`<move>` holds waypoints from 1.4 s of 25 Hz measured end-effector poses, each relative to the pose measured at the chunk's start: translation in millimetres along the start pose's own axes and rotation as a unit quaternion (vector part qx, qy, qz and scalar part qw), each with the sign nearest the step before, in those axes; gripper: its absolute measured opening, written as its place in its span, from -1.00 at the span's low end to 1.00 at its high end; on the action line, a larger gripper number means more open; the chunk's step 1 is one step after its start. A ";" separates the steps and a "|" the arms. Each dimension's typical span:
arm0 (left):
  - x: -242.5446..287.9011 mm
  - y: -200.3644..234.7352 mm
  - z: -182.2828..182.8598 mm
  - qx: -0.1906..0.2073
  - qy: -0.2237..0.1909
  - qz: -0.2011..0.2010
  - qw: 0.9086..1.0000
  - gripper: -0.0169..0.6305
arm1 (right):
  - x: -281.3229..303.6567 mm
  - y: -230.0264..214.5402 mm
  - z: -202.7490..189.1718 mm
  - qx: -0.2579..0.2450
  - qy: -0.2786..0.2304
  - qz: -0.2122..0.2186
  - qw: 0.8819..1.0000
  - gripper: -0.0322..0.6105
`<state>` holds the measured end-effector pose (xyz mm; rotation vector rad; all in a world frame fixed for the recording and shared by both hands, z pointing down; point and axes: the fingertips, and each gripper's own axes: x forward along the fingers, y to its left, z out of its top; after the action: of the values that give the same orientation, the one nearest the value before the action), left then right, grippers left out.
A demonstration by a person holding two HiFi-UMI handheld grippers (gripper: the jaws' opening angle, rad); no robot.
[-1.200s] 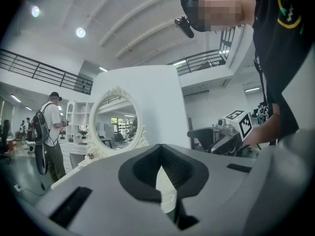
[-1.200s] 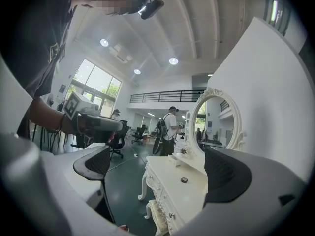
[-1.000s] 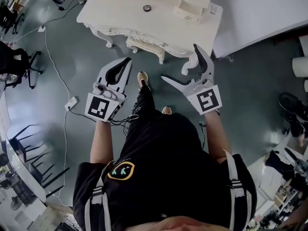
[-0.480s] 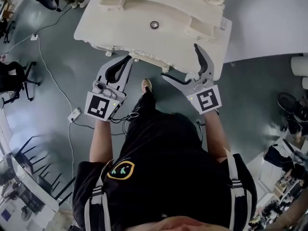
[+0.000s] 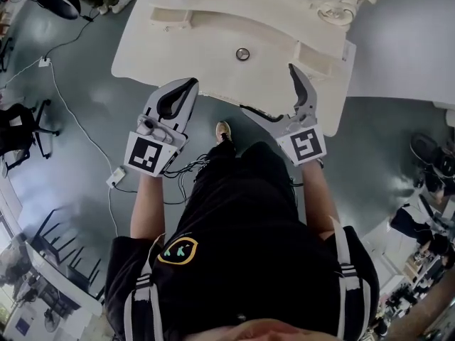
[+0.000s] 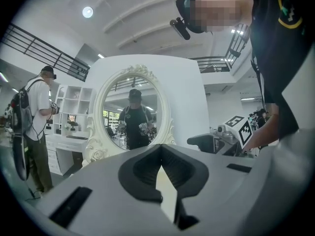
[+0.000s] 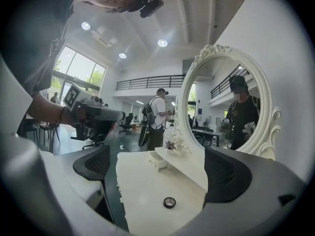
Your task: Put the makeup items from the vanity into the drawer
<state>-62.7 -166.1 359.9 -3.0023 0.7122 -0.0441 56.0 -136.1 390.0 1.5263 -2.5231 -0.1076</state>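
Observation:
A small round black-rimmed makeup item (image 5: pixel 243 54) (image 7: pixel 169 202) lies alone on the white vanity top (image 5: pixel 206 41). Low raised drawer boxes (image 5: pixel 179 17) (image 7: pixel 159 160) sit along the back of the top, below the oval mirror (image 7: pixel 227 102) (image 6: pixel 132 113). My left gripper (image 5: pixel 190 86) (image 6: pixel 161 149) hovers at the vanity's front edge, shut on nothing. My right gripper (image 5: pixel 268 89) (image 7: pixel 160 173) is wide open over the front right part of the top, with the round item framed between its jaws but farther off.
A white wall panel (image 5: pixel 405 20) stands behind the vanity at the right. On the grey floor to the left lie a cable and power strip (image 5: pixel 116 178), with office chairs (image 5: pixel 18 119) beyond. Another person with a backpack (image 6: pixel 34 122) stands at the left.
The person has stepped up to the vanity, which is now nearer. Both grippers have gone from over the floor to its front edge. Neither gripper's jaws have changed.

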 end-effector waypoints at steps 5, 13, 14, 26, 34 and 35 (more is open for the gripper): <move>12.5 18.5 -10.6 -0.010 0.009 0.011 1.000 -0.89 | 21.8 -10.9 -11.2 0.005 0.010 0.013 1.000 0.97; 31.8 31.8 -17.1 -0.018 0.020 0.043 0.999 -0.89 | 50.0 -42.3 -44.4 -0.010 0.041 0.030 0.999 0.96; 34.1 33.0 -17.2 -0.017 0.021 0.045 0.999 -0.89 | 55.3 -47.1 -52.1 -0.007 0.046 0.029 0.998 0.96; 42.7 42.0 -17.1 -0.015 0.030 0.066 0.997 -0.89 | 129.4 -68.7 -192.9 0.035 0.155 0.042 0.986 0.90; 35.4 43.1 -18.8 -0.014 0.037 0.077 0.996 -0.89 | 150.9 -56.5 -266.2 0.054 0.226 0.060 0.971 0.87; 34.2 43.2 -19.1 -0.014 0.037 0.078 0.996 -0.89 | 152.1 -53.8 -269.4 0.056 0.233 0.063 0.969 0.87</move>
<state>-52.3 -220.8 376.9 -2.9743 0.9612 -0.1412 87.8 -285.8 664.2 1.2414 -2.2613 0.3752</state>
